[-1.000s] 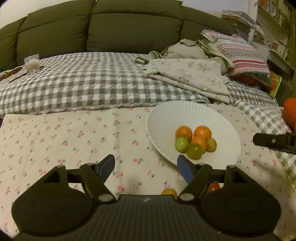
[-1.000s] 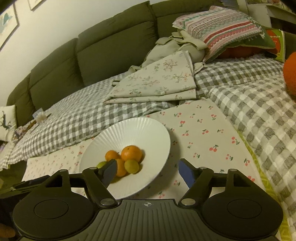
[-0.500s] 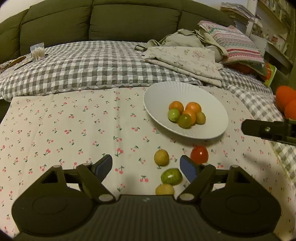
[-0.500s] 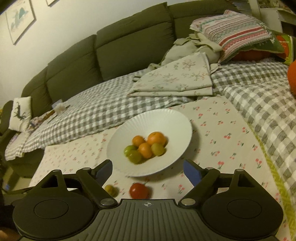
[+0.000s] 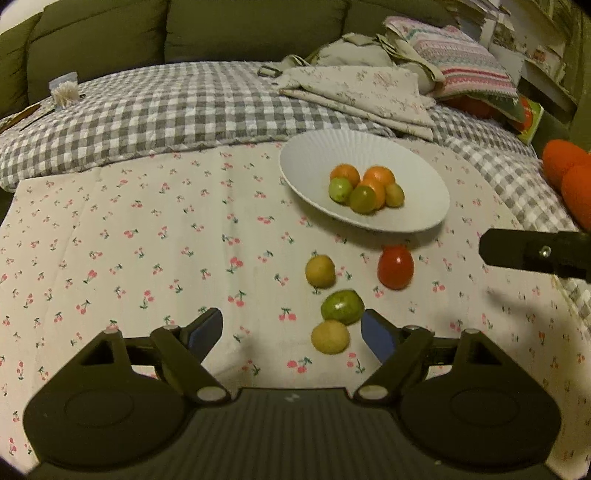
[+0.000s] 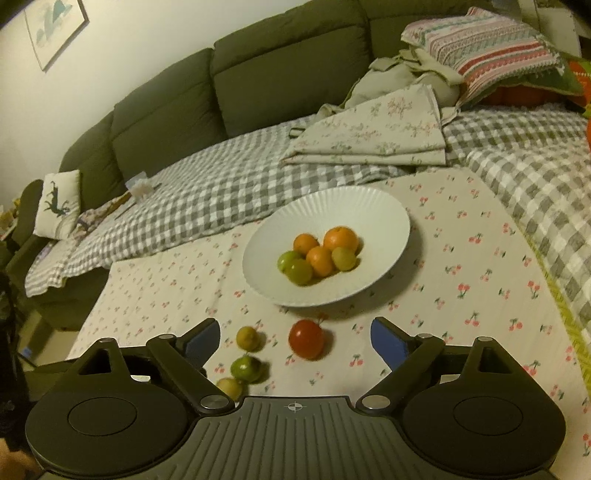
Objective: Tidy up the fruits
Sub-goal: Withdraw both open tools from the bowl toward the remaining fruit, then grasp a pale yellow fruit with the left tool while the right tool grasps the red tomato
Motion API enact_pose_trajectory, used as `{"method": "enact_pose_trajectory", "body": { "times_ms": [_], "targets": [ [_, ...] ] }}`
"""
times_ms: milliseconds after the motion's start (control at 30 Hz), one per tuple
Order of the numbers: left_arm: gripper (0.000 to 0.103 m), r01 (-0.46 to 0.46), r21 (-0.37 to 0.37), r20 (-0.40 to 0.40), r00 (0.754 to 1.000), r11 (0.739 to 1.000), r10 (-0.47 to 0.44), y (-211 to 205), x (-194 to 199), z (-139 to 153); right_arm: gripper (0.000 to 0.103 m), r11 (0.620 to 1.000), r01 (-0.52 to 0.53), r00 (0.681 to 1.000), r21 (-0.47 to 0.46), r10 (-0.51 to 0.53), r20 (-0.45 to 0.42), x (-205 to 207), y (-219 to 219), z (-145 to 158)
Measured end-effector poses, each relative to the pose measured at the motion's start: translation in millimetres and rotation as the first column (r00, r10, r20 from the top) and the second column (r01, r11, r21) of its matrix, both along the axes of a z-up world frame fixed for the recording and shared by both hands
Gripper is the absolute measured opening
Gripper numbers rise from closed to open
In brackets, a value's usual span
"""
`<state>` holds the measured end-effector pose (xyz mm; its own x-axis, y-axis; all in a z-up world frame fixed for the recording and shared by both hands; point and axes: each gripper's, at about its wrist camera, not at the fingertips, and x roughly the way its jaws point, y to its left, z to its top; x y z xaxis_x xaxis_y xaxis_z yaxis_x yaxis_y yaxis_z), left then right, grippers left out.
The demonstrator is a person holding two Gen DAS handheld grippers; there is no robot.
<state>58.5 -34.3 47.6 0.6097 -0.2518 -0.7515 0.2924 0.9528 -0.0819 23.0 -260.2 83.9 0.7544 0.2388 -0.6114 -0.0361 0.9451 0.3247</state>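
No readable writing or brand anywhere tbh, just a crosshair mark on the right tool's body.

Left wrist view: left tool (image 5: 291, 330) has its blue pads wide apart, nothing between them. White plate (image 5: 314, 162) sits upper center-right w/ a pile of oranges (image 5: 378, 175) and green fruits (image 5: 340, 189) in it. Four loose ones lie on the cherry-print cloth (image 5: 147, 236) below the plate: yellow fruit (image 5: 320, 271), red tomato (image 5: 395, 267), green fruit (image 5: 342, 307), and a 2nd yellow fruit (image 5: 330, 336) lowest, right beside the tool's right-hand pad. The green one touches or nearly touches that lowest yellow one. Only this view shows the other tool's black finger poking in at the right edge, plus two orange round things at far right.

Right wrist view: right tool (image 6: 295, 341) also spread apart, empty. Tomato (image 6: 306, 339) sits just past the gap between its pads, plate (image 6: 369, 206) beyond that. The other three loose fruits line up lower left by the left-hand pad, lowest one half hidden behind the tool. This view alone shows a framed picture (image 6: 55, 29) upper left and a small deer cushion (image 6: 57, 203) at the left.
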Motion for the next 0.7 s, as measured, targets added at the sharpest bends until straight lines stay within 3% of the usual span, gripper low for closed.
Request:
{"method": "enact_pose_trajectory", "body": {
  "times_ms": [233, 400, 567, 667, 700],
  "targets": [
    [0.082, 0.101, 0.041, -0.016, 0.995, 0.994, -0.1, -18.3, -6.0, -12.3, 0.096, 0.999, -0.036, 0.998, -0.009, 0.036, -0.049, -0.8, 8.6, -8.1],
    [0.081, 0.115, 0.057, -0.005, 0.993, 0.992, -0.115, -24.1, -4.7, -19.8, 0.097, 0.999, -0.033, 0.997, -0.02, 0.032, -0.065, 0.7, 8.7, -12.4],
    [0.063, 0.12, 0.055, -0.005, 0.993, 0.991, -0.12, -28.4, 1.0, -27.8, 0.097, 0.999, -0.031, 0.997, -0.027, 0.028, -0.074, 2.1, 9.2, -15.3],
    [0.048, 0.109, 0.035, -0.009, 0.994, 0.993, -0.108, -28.8, 6.7, -32.9, 0.097, 0.999, -0.023, 0.997, -0.031, 0.02, -0.081, 4.4, 9.1, -17.3],
    [0.038, 0.11, 0.03, -0.015, 0.994, 0.993, -0.11, -28.8, 8.6, -35.0, 0.097, 0.999, -0.018, 0.996, -0.033, 0.015, -0.082, 5.2, 9.0, -18.2]
  ]
}}
